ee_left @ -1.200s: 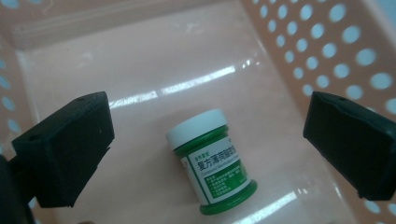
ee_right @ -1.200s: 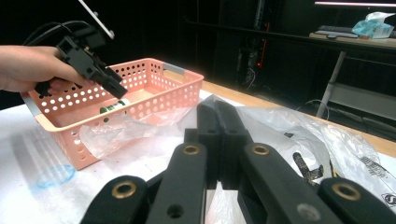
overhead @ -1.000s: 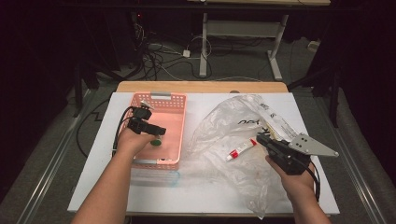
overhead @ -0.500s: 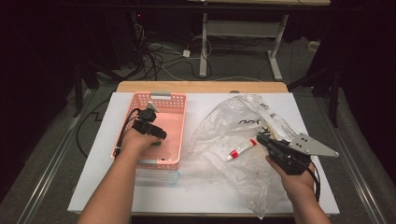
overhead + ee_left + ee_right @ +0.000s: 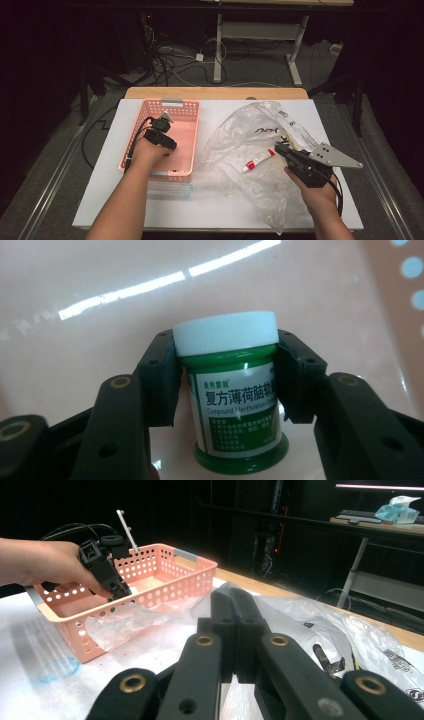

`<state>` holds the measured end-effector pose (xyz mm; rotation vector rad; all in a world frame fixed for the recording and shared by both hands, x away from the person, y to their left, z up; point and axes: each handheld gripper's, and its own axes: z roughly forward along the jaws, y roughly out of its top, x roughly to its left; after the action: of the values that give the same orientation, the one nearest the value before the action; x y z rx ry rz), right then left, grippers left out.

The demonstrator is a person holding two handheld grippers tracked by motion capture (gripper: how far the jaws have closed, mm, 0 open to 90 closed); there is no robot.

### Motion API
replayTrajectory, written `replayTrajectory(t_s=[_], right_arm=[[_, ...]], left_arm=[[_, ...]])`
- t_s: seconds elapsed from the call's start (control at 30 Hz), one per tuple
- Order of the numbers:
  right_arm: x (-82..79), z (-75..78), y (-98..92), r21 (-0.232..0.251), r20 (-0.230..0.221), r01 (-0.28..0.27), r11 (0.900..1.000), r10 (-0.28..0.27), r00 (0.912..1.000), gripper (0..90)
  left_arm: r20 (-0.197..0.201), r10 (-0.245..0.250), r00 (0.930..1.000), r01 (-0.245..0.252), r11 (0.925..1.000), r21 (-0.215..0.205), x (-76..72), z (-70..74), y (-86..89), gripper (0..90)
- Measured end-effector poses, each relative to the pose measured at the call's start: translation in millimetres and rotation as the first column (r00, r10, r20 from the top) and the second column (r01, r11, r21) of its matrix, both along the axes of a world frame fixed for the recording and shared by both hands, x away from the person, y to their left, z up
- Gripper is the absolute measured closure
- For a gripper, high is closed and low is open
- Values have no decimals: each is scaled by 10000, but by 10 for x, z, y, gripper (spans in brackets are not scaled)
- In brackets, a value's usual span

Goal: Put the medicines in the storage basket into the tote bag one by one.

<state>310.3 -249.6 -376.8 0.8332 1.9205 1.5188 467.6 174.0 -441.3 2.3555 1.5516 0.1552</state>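
Note:
A green jar with a white lid stands upright on the floor of the pink basket. My left gripper reaches down into the basket; its jaws have just been closing, and their pads now press on the lid from both sides. In the high view the left gripper and hand cover the jar. My right gripper rests shut over the clear plastic bag, jaws together. A white tube with a red cap lies inside the bag just left of it.
The basket sits at the left of the white table, the crumpled bag at the centre and right. Printed packets lie in the bag's far part. A wooden edge runs along the back. Cables cover the floor beyond.
The left hand has shifted a little left and down inside the basket, and its jaws have closed around the green jar, which the hand now covers. The right hand has not moved.

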Motion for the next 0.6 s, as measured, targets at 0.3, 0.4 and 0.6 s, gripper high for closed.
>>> replayTrajectory(t_s=[0.3,0.4,0.6], right_arm=[[-2,-1,2,-13,-11,-27,10000,27,10000,900],[0,0,4,-54,27,-64,10000,64,10000,900],[-5,1,7,-59,4,-44,10000,44,10000,900]], left_arm=[[928,-110,9956,185,9966,-806,-127,212,87,486],[1234,-217,9921,348,9939,-1049,-194,277,91,486],[1985,-443,9791,726,9878,-1377,-349,360,55,486]])
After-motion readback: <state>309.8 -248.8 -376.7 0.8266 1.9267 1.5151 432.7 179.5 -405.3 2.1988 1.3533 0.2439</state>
